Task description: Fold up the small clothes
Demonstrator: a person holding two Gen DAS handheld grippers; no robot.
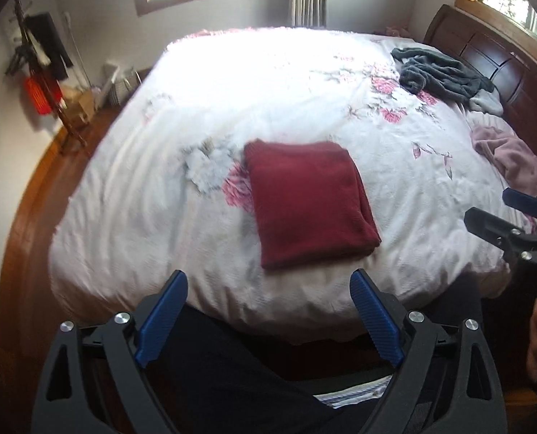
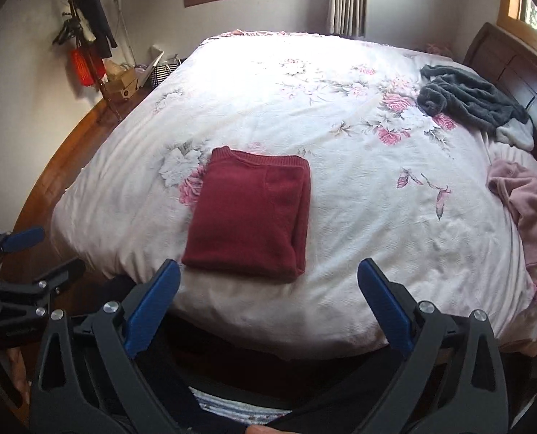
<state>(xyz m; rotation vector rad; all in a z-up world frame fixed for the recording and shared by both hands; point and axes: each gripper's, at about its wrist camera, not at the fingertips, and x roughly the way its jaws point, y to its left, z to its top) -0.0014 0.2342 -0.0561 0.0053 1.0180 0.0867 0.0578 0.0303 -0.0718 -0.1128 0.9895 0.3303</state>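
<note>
A dark red sweater (image 1: 310, 200) (image 2: 250, 215) lies folded into a neat rectangle on the floral bedspread (image 1: 232, 90) (image 2: 340, 152), near the bed's front edge. My left gripper (image 1: 270, 280) hovers open just short of the bed edge, below the sweater, holding nothing. My right gripper (image 2: 268, 269) is also open and empty, pulled back at the front edge right below the sweater. Each gripper shows at the side of the other's view: the right gripper (image 1: 499, 206) and the left gripper (image 2: 48, 253), both with fingers spread.
A crumpled dark grey garment (image 1: 445, 74) (image 2: 474, 97) and a pink one (image 1: 514, 159) (image 2: 528, 202) lie at the bed's right side by the wooden headboard (image 1: 492, 58). A coat stand (image 2: 84, 36) and boxes stand left of the bed. The person's dark trousers (image 1: 232, 361) are below the grippers.
</note>
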